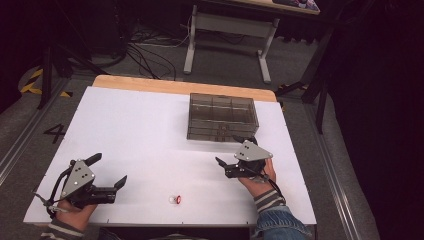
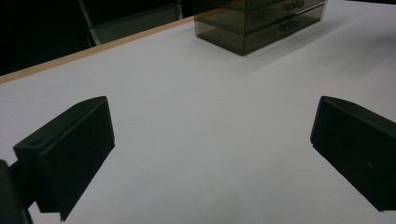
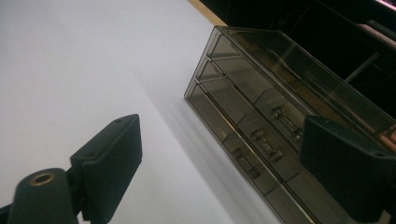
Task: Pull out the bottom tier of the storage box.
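With nothing between its spread jaws, the right claw [image 1: 234,150] just before the drawer box [image 1: 222,116] should align squarely with one small handle [image 3: 265,144], while the left claw [image 1: 111,170] waits open.

- Drawer box [image 1: 222,116]: smoky see-through plastic, glossy, with small clear handles.
- Table [image 1: 145,130]: smooth matt white top; bare pale wood strip behind the drawer box.
- Right gripper [image 1: 235,150]: matt black plastic jaws, dull grey plate on top.
- Left gripper [image 1: 111,170]: same matt black finish.

Lab: floor cables [image 1: 150,52], hazard tape [image 1: 31,82]
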